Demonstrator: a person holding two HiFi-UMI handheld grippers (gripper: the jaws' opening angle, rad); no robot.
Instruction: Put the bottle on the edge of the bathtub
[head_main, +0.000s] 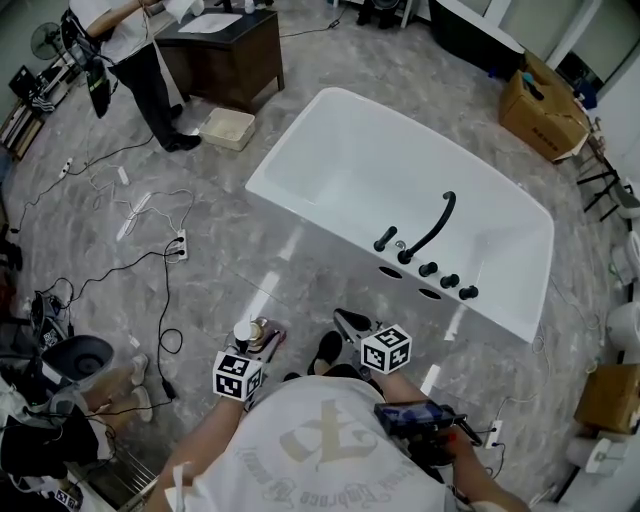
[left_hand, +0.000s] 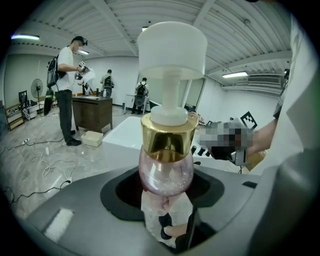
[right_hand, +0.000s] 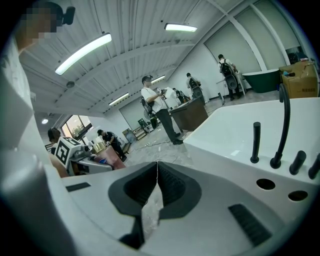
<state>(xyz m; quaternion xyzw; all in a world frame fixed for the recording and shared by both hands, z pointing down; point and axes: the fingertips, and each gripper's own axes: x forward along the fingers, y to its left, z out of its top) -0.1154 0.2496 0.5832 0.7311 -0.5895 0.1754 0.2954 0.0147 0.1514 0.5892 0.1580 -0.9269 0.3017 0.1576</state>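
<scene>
Now the left gripper (head_main: 262, 342) has its jaws partly apart and pressed on the bottle (head_main: 246, 331), which stands upright between them; the left gripper view shows the bottle's rounded pink see-through body gripped low down, a gold collar above it and a wide white pump cap on top; the right gripper (head_main: 345, 320) holds nothing, and the right gripper view shows its two dark pads meeting in a thin line with only floor behind them; both grippers hang over the grey marbled floor (head_main: 200, 270), side by side just in front of the person's chest, near the white bathtub (head_main: 330, 115) but short of its near wall; so the bottle is in the air in the left jaws, not on the tub's edge; the near rim of the tub carries a curved black faucet (head_main: 432, 228) and a row of black knobs; beyond the tub's far end a person (head_main: 135, 55) stands by a dark wooden cabinet (head_main: 225, 60); cables (head_main: 150, 215) trail across the floor at the left.
</scene>
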